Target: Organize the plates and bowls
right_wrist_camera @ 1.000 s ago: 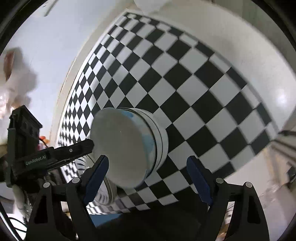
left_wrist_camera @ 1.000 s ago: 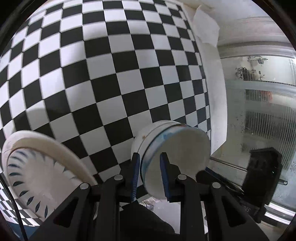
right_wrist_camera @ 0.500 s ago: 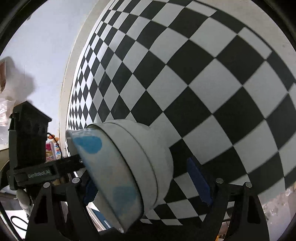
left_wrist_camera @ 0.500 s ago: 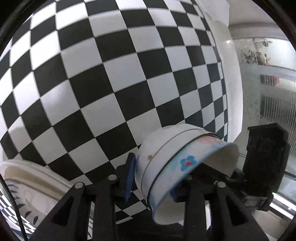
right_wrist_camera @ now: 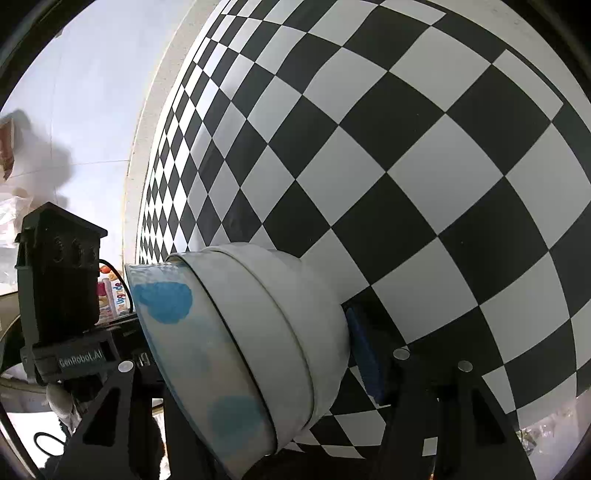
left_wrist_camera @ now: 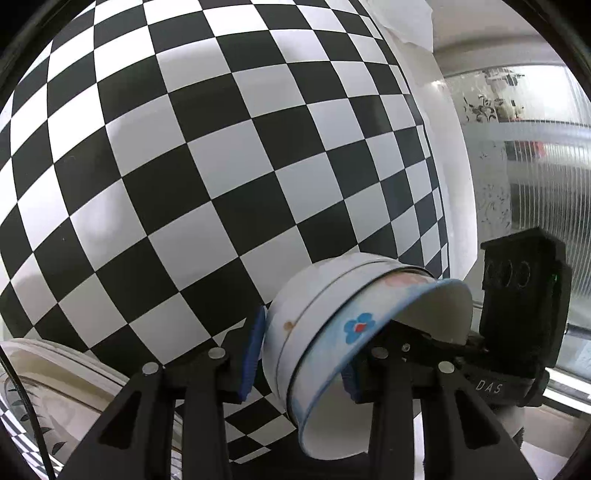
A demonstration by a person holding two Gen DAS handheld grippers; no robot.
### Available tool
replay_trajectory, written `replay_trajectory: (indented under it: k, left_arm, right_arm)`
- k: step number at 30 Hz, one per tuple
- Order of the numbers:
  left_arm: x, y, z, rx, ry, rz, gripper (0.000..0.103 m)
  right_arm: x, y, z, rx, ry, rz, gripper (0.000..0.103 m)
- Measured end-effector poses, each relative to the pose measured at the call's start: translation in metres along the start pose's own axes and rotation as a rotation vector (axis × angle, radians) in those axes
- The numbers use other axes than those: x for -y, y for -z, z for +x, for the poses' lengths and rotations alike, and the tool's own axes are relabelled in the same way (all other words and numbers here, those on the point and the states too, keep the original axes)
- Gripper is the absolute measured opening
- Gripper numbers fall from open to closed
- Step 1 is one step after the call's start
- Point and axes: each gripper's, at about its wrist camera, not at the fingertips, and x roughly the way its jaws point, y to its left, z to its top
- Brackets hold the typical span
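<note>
Two nested bowls lie tilted just over the checkered table: a white outer bowl (left_wrist_camera: 306, 325) and an inner bowl (left_wrist_camera: 351, 332) with blue flowers. My left gripper (left_wrist_camera: 303, 350) is shut on their wall, one pad (left_wrist_camera: 255, 354) outside and the other finger inside the mouth. In the right wrist view the same bowls (right_wrist_camera: 280, 332) sit between the jaws of my right gripper (right_wrist_camera: 258, 350), which are closing. Its right pad (right_wrist_camera: 364, 350) lies against the base. The left finger meets the rim and its pad is hidden.
A white plate (left_wrist_camera: 55, 387) with dark leaf marks lies at the lower left of the left wrist view. The checkered cloth (right_wrist_camera: 424, 184) ends at a white table edge (left_wrist_camera: 450, 184) beside a ribbed glass door (left_wrist_camera: 535, 166). A white paper (left_wrist_camera: 402, 22) lies at the far corner.
Both hands sank toward the table. The bowls tipped over, so their mouth turned aside. The right jaws narrowed onto the bowls, and the left jaws widened from a thin pinch on the rim.
</note>
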Motion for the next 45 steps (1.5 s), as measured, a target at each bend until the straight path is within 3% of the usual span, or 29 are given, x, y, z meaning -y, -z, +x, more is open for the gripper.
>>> replay_trajectory:
  k: [19,28,37,45]
  left_arm:
    - [0.001,0.014,-0.021,0.033,-0.007,-0.021,0.033]
    - [-0.013,0.029,-0.047,0.042,-0.014,-0.04,0.034]
    - [-0.038,0.038,-0.047,0.033,-0.025,-0.103,0.036]
    - [-0.046,0.048,-0.074,0.051,-0.017,-0.105,0.036]
  right_arm:
    - [-0.009,0.023,-0.022,-0.029,-0.027,0.01,0.059]
    - [-0.05,0.032,-0.029,-0.038,-0.039,-0.018,0.057]
    - [-0.081,0.038,0.001,-0.127,-0.022,0.027,0.055]
    - [-0.109,0.05,0.001,-0.155,-0.009,-0.01,0.055]
